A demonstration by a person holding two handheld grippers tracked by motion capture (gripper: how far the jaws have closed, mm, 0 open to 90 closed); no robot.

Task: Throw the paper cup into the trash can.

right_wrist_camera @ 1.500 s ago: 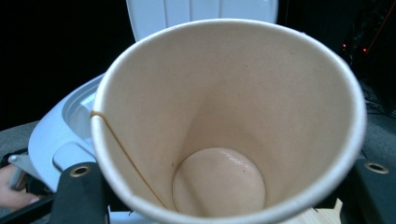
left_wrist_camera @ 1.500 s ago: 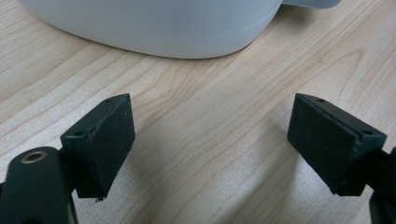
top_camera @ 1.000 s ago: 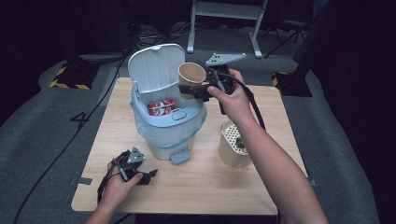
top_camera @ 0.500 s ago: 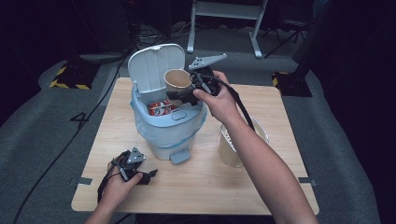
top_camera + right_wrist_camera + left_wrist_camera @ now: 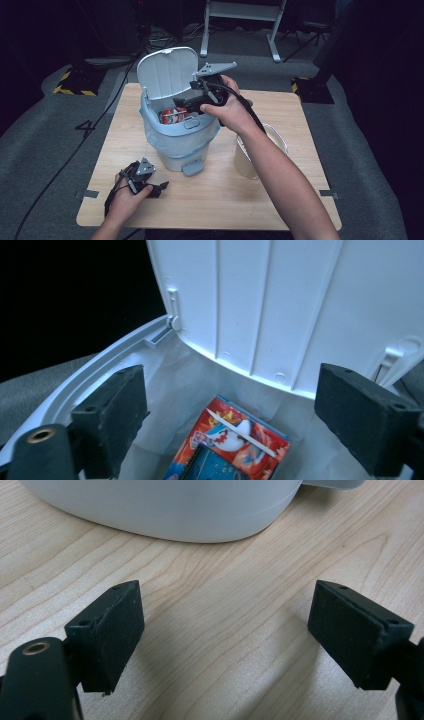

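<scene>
A pale blue pedal bin [image 5: 180,142] stands on the wooden table [image 5: 300,200] with its lid [image 5: 165,75] up. A red printed packet [image 5: 172,116] lies inside on the white liner. My right gripper [image 5: 182,104] hovers over the bin's mouth, pointing left. Its jaws have just been opening and now stand open with nothing between them. In the right gripper view the lid's ribbed underside [image 5: 280,305] rises ahead and the packet [image 5: 235,450] lies below my right gripper [image 5: 230,415]. My left gripper [image 5: 157,189] rests open on the table at the front left. The bin's base [image 5: 175,510] lies just beyond my left gripper [image 5: 225,625].
A tall beige cup [image 5: 260,150] stands on the table right of the bin, under my right forearm. The bin's pedal [image 5: 192,168] sticks out toward me. Dark floor, cables and a metal stand [image 5: 240,10] surround the table.
My right gripper carried a brown paper cup leftward over the open bin, then its jaws opened and the cup left them. The left gripper stayed put.
</scene>
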